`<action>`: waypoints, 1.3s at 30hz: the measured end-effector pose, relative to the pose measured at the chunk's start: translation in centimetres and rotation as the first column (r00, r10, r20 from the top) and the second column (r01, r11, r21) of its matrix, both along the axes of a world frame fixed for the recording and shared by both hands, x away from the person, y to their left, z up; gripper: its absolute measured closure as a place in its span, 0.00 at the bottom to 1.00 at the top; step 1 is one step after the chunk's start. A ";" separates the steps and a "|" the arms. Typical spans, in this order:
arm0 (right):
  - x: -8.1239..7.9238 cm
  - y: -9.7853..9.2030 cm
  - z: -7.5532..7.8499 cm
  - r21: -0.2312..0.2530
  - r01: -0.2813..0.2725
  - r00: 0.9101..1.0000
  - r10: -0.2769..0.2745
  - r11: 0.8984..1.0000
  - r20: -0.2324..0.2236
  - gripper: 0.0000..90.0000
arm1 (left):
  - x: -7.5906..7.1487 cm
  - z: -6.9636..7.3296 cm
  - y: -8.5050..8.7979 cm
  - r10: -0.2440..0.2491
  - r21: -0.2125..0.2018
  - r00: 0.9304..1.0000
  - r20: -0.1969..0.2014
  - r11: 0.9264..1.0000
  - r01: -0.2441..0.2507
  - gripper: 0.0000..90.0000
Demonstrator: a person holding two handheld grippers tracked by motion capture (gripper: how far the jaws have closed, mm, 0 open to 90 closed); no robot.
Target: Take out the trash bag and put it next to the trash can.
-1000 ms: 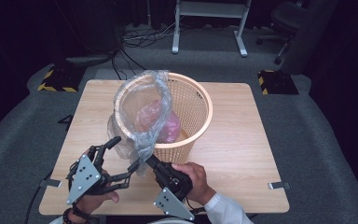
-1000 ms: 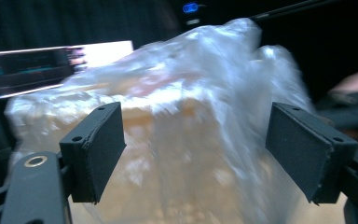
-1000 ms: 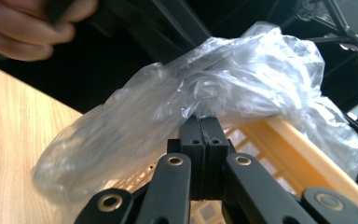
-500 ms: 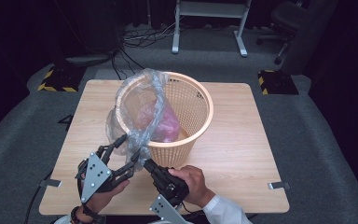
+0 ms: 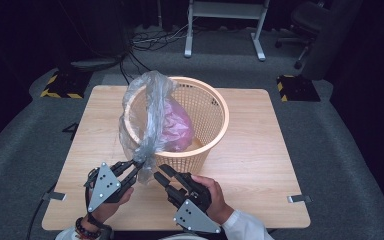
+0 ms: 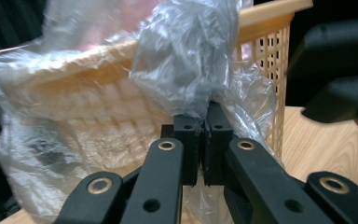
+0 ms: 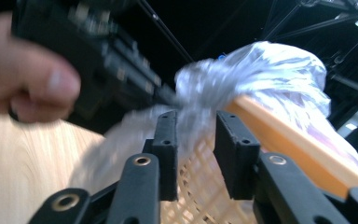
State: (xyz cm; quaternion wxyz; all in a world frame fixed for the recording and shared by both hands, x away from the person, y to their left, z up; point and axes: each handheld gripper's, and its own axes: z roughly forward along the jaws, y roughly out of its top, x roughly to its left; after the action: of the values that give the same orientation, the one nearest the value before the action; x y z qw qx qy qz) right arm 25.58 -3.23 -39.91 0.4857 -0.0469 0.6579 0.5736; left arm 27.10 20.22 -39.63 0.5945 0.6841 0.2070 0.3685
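Left gripper (image 5: 139, 164) clamped on plastic bag (image 5: 147, 117) lining basket (image 5: 215, 107), pink bundle (image 5: 177, 125) inside.

The left gripper (image 5: 139, 165) was held low at the near left, its jaws pointing up and to the right. The jaws had just been closing and now pressed together on a thin fold of the bag (image 6: 186, 65). The left hand (image 5: 107, 202) held its body from below. The right gripper (image 5: 159, 172) pointed up and to the left, just beside the left one. Its jaws had just been opening and stood a little apart. The right hand (image 5: 212, 197) gripped it from behind.
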 end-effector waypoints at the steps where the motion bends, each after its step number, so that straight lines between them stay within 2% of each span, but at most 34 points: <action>1: 0.0 0.2 0.3 0.014 -0.012 1.000 0.012 1.000 -0.026 0.75 | 0.0 -0.1 0.0 -0.001 0.000 1.000 -0.002 1.000 0.001 0.96; 3: 0.4 0.5 0.8 0.041 -0.004 0.998 0.007 0.999 -0.067 0.74 | 0.0 -0.2 0.1 -0.018 0.002 1.000 -0.003 1.000 0.018 0.95; 5: 0.9 0.9 1.1 0.053 0.003 0.992 0.003 0.999 -0.129 0.74 | 0.0 -0.3 0.2 -0.036 0.009 0.999 -0.006 0.999 0.036 0.95; 7: 1.5 1.3 1.1 0.058 0.000 0.986 0.010 0.998 -0.169 0.81 | 0.0 -0.5 0.4 -0.064 0.008 0.998 -0.015 0.998 0.065 0.94; 9: 1.9 1.7 1.0 0.040 0.014 0.984 -0.006 0.999 -0.176 0.91 | -0.1 -0.7 0.3 -0.066 0.031 0.998 -0.017 0.997 0.067 0.92; 12: 2.3 1.8 0.8 0.029 0.004 0.980 0.002 1.000 -0.201 0.97 | -0.2 -1.0 0.2 -0.080 0.054 0.997 -0.014 0.995 0.081 0.89; 14: 2.4 1.9 0.8 0.024 -0.001 0.980 0.006 1.000 -0.198 0.99 | -0.2 -1.0 0.4 -0.112 0.049 0.993 -0.021 0.992 0.113 0.88; 15: 2.4 1.8 0.8 0.022 -0.006 0.981 0.010 1.000 -0.194 1.00 | -0.2 -0.9 0.5 -0.111 0.053 0.994 -0.019 0.992 0.112 0.88; 16: 2.4 1.8 0.8 0.019 -0.006 0.981 0.010 1.000 -0.194 1.00 | -0.1 -0.8 0.6 -0.124 0.050 0.992 -0.024 0.991 0.125 0.84; 17: 2.4 1.9 0.8 0.013 -0.004 0.982 0.007 1.000 -0.191 1.00 | -0.1 -0.8 0.6 -0.139 0.040 0.990 -0.032 0.989 0.140 0.78; 19: 2.5 1.9 0.7 0.010 -0.007 0.981 0.009 1.000 -0.195 1.00 | -0.2 -0.6 0.9 -0.119 0.027 0.992 -0.027 0.992 0.120 0.59; 21: 2.6 1.9 0.6 0.007 -0.001 0.981 0.002 1.000 -0.193 1.00 | -0.2 -0.3 1.4 -0.147 -0.037 0.988 -0.037 0.989 0.146 0.48; 23: 2.7 1.9 0.6 0.004 -0.005 0.981 0.005 1.000 -0.193 1.00 | -0.2 0.4 1.9 -0.154 -0.080 0.987 -0.043 0.985 0.151 0.37; 24: 2.7 2.0 0.6 0.001 -0.001 0.983 0.001 1.000 -0.185 1.00 | -0.2 0.9 2.0 -0.121 -0.103 0.992 -0.045 0.988 0.115 0.36; 25: 2.7 2.0 0.6 -0.006 0.000 0.984 -0.001 1.000 -0.180 1.00 | -0.3 1.4 2.1 -0.102 -0.118 0.994 -0.042 0.988 0.097 0.29; 26: 2.7 2.1 0.5 -0.010 0.000 0.984 -0.002 1.000 -0.181 1.00 | -0.2 2.0 2.2 -0.104 -0.131 0.994 -0.043 0.987 0.097 0.25; 29: 2.6 2.4 0.2 -0.037 0.008 0.986 -0.014 0.999 -0.165 1.00 | 0.2 3.3 1.8 -0.091 -0.108 0.993 -0.070 0.991 0.083 0.17; 31: 2.3 2.7 -0.1 -0.066 0.020 0.992 -0.028 0.998 -0.121 1.00 | 0.9 3.7 1.3 -0.054 -0.076 0.993 -0.106 0.996 0.046 0.17; 33: 2.0 3.1 -0.5 -0.104 0.030 0.996 -0.039 0.994 -0.083 1.00 | 1.3 3.8 0.9 -0.053 -0.035 0.990 -0.127 0.998 0.049 0.12; 34: 1.8 3.3 -0.8 -0.120 0.034 0.997 -0.042 0.992 -0.065 1.00 | 1.5 3.7 0.8 -0.036 -0.012 0.990 -0.138 0.999 0.035 0.15; 36: 1.5 3.6 -1.2 -0.137 0.031 0.998 -0.038 0.990 -0.046 1.00 | 1.4 3.2 0.6 -0.003 0.018 0.992 -0.127 1.000 0.006 0.34; 37: 1.3 3.6 -1.3 -0.143 0.029 0.999 -0.034 0.989 -0.037 1.00 | 1.5 2.9 0.3 0.019 0.055 0.991 -0.132 0.998 -0.011 0.42; 39: 1.0 3.7 -1.6 -0.152 0.023 0.999 -0.027 0.988 -0.023 1.00 | 1.5 2.3 0.0 0.029 0.079 0.994 -0.107 0.997 -0.021 0.55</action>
State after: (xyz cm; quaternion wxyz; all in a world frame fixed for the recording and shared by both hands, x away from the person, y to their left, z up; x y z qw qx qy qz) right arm 26.55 0.48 -41.49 0.4798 -0.0683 0.7062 0.5162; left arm 28.56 20.19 -37.34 0.5508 0.7229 0.2328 0.3462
